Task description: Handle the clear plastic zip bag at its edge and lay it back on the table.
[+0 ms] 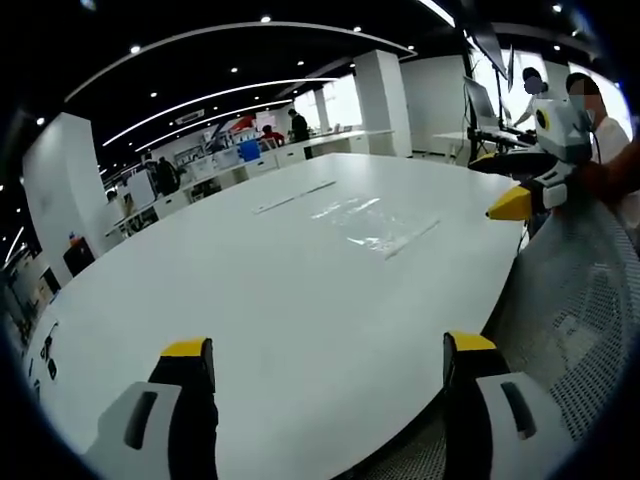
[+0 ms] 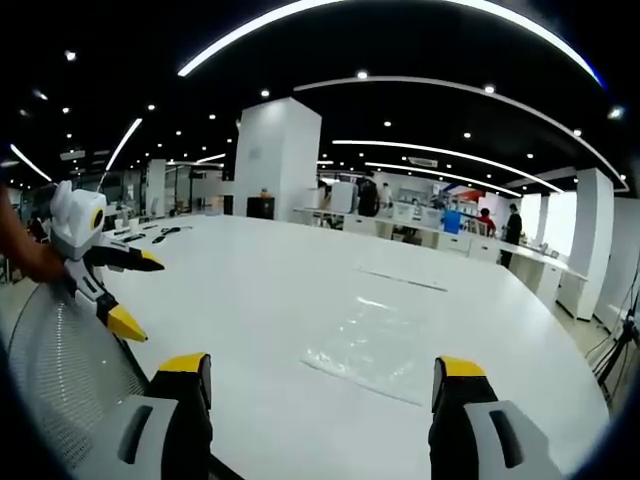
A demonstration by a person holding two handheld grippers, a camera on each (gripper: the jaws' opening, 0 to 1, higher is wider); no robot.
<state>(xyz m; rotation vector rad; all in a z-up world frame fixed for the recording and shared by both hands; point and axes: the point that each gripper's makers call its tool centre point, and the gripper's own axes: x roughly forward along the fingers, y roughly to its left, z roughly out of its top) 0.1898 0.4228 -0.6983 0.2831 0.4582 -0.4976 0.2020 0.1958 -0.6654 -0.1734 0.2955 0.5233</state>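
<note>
While the clear zip bag (image 2: pixel 385 350) lies flat on the white desk (image 1: pixel 250 300), both grippers (left gripper (image 1: pixel 330 372), right gripper (image 2: pixel 325 392)) hover short of it, fingers apart, positioned for an edge approach.

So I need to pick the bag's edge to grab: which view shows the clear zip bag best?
The right gripper view: the clear zip bag lies flat near the camera, its near edge plain against the table. In the left gripper view the bag is farther off and fainter.
</note>
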